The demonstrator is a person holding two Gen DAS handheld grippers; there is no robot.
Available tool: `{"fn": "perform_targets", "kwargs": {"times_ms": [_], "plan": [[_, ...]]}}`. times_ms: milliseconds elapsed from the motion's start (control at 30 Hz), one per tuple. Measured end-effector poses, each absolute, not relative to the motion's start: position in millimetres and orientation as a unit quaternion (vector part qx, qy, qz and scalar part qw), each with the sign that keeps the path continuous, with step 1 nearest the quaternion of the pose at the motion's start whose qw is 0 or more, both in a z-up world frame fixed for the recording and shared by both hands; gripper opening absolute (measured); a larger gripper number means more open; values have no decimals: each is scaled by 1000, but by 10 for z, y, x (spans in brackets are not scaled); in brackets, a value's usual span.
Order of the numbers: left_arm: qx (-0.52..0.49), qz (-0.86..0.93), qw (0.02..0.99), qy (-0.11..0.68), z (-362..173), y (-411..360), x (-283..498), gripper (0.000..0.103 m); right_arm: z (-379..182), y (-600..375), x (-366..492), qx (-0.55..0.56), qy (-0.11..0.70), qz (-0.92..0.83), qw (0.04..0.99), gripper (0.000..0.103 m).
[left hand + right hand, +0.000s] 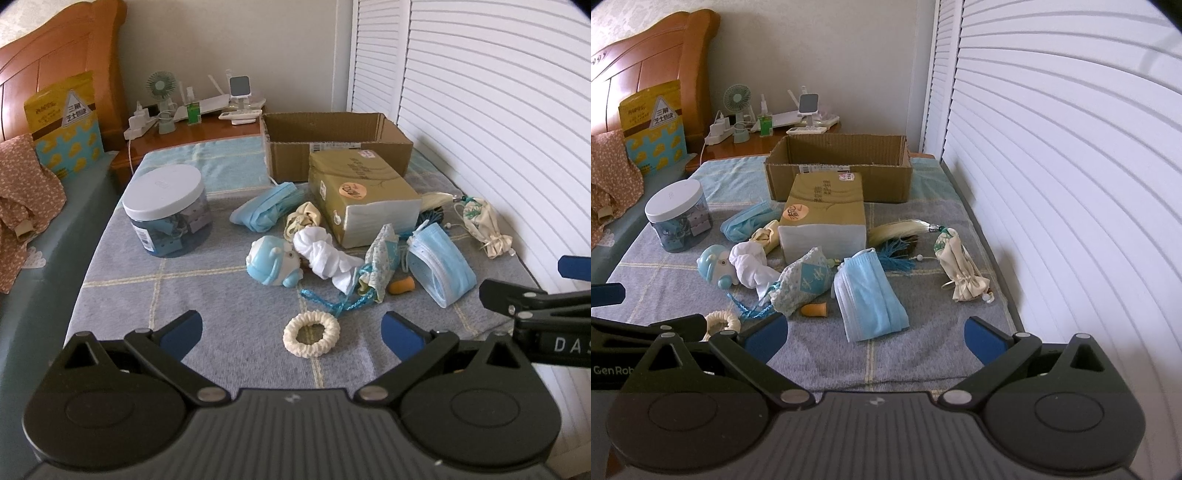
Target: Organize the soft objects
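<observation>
Two grippers hang over the grey checked bedspread [122, 295], and both of yours have their jaws wide apart with nothing between them. Your left gripper [291, 334] faces the cream scrunchie [311, 334], which lies flat on the cloth just ahead of the blue fingertips [184, 332] and touches neither. Your right gripper [876, 338] sits beside it at 3 o'clock, its jaws framing bare cloth just short of the folded blue mask [870, 295]. From the scrunchie, the soft heap spreads toward 12 o'clock: a blue braided cord [332, 301], a white sock [325, 254], a patterned sachet [380, 266] and a small orange plug [402, 285] near the mask. At 11 o'clock stands a blue-and-white toy [271, 264], and farther out at 10 o'clock a clear jar [168, 210] with a white lid. A second blue mask [262, 210] and a cream cloth [301, 219] lie beside the tissue pack [364, 195], which rests in front of the open cardboard box [336, 147] at 12 o'clock. At 2 o'clock, near the white louvred doors [1052, 184], you have a cream drawstring pouch [962, 267] with a pale tassel [901, 229] and a blue tassel [897, 256] just beside it.
</observation>
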State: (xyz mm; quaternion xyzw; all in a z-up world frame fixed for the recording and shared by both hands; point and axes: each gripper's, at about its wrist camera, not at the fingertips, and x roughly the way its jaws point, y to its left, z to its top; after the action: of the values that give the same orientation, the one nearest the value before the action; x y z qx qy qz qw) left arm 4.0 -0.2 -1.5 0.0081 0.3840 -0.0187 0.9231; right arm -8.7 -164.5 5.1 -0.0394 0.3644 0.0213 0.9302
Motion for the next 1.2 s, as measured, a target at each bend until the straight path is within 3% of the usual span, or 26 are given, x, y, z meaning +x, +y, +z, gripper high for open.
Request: {"fn": "perform_targets", "kwargs": {"times_ms": [667,1200], "plan": [[22,-66,923,378,-213,81,206,102,-67,-1552,39,-69,362,47,928,103],[27,-86,899,428,-686,132,450,102,-437,-1727,273,-89,385,66,916,103]]}}
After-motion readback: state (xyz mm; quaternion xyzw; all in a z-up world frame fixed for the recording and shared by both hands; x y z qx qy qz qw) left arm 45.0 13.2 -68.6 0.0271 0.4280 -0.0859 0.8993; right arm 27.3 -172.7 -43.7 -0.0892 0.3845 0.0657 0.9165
